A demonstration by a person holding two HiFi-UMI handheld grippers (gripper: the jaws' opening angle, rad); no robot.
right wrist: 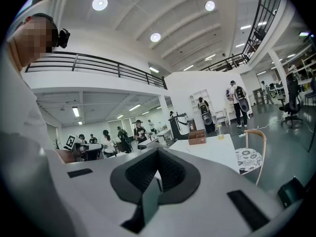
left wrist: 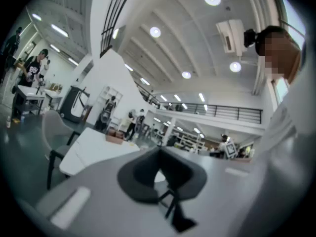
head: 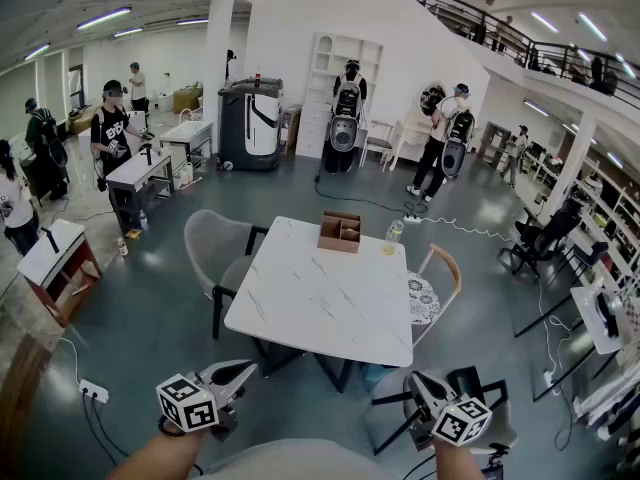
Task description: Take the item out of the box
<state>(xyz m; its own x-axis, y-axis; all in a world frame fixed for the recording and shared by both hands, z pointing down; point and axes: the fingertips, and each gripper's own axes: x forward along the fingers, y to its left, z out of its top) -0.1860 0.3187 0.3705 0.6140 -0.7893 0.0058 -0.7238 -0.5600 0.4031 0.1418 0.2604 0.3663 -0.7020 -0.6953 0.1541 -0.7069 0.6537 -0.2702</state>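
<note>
A brown cardboard box (head: 340,231) with dividers stands at the far edge of the white marble table (head: 320,303); what it holds does not show. My left gripper (head: 245,368) is held low at the near left, well short of the table, with its jaws together and nothing between them. My right gripper (head: 413,378) is at the near right, also off the table, shut and empty. The left gripper view shows its gripper (left wrist: 159,152) level, with the box (left wrist: 115,137) far ahead. In the right gripper view the gripper (right wrist: 158,151) faces the box (right wrist: 197,137) from a distance.
A bottle of yellow liquid (head: 394,235) stands right of the box. A grey chair (head: 215,248) sits at the table's left, a wooden chair with a patterned cushion (head: 432,293) at its right, and a dark chair (head: 480,388) by my right gripper. People and desks are farther off.
</note>
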